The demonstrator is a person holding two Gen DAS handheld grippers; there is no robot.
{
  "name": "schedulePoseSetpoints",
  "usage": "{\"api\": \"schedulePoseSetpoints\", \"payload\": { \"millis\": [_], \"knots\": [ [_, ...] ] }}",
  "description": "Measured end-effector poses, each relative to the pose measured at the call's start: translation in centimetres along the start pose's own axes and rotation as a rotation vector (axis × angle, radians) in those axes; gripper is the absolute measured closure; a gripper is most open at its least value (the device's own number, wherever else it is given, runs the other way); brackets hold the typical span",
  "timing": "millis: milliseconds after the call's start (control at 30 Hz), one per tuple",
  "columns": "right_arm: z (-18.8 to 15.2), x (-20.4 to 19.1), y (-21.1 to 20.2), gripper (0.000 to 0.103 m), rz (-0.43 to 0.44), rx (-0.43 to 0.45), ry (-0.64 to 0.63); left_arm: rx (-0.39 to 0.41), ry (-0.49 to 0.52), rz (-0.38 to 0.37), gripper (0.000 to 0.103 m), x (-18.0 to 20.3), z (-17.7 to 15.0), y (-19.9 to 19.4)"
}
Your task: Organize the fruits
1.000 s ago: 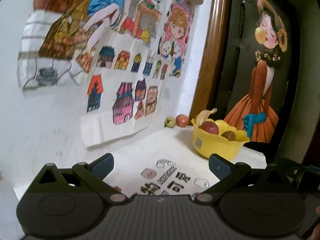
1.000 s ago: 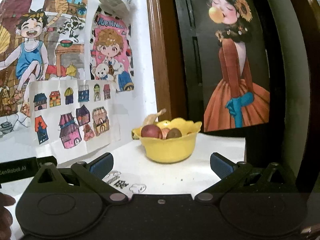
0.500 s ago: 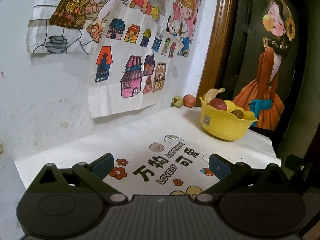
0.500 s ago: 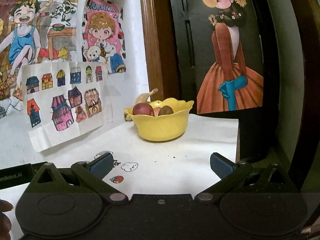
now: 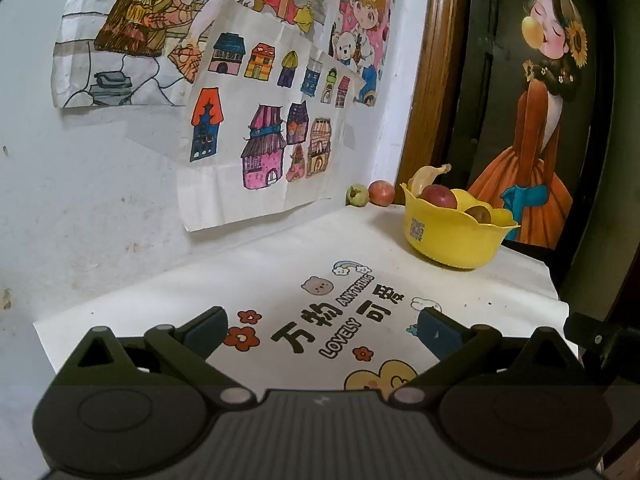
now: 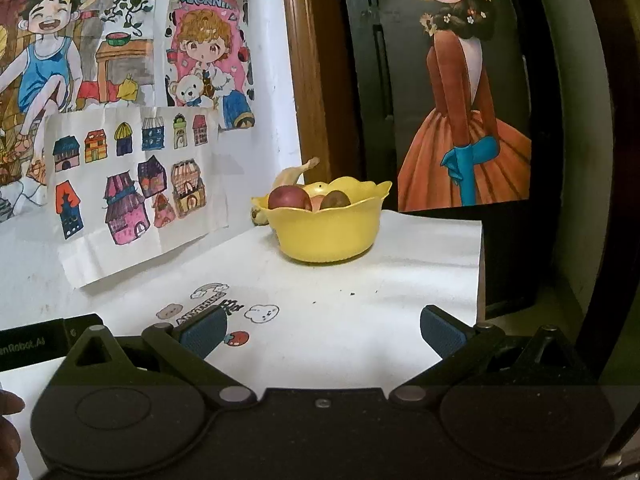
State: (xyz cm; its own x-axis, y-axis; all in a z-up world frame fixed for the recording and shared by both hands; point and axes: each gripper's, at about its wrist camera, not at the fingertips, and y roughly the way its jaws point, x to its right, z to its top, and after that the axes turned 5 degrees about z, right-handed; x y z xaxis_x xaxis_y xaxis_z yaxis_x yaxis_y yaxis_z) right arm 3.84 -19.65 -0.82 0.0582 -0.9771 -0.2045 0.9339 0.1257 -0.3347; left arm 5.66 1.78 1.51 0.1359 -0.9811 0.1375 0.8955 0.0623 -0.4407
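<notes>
A yellow scalloped bowl (image 5: 456, 234) (image 6: 326, 230) stands at the far end of a white printed cloth (image 5: 280, 280). It holds a red apple (image 5: 439, 197) (image 6: 289, 198), a brown fruit (image 5: 478, 213) (image 6: 335, 199) and a banana (image 5: 426, 176) (image 6: 294, 172). Behind the bowl, against the wall, lie a green fruit (image 5: 357, 195) and a red apple (image 5: 381, 193). My left gripper (image 5: 320, 328) is open and empty, well short of the bowl. My right gripper (image 6: 322, 330) is likewise open and empty over the cloth.
Coloured drawings (image 5: 256, 120) hang on the white wall at the left. A wooden frame (image 5: 432, 80) and a dark panel with a painted girl (image 6: 460, 120) rise behind the bowl. The cloth's right edge (image 6: 480, 264) drops off. A hand (image 6: 8, 420) shows at bottom left.
Both grippers have pulled back and tilted down, so more of the cloth shows and the bowl looks farther away. Both stay open.
</notes>
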Motion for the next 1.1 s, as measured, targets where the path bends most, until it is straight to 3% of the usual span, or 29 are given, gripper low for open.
{"api": "schedulePoseSetpoints", "payload": {
  "millis": [1100],
  "knots": [
    [-0.61,-0.38,0.96,0.001,0.031,-0.038,0.0,-0.011,0.008,-0.007,0.0,0.17,-0.35,0.09]
  ]
}}
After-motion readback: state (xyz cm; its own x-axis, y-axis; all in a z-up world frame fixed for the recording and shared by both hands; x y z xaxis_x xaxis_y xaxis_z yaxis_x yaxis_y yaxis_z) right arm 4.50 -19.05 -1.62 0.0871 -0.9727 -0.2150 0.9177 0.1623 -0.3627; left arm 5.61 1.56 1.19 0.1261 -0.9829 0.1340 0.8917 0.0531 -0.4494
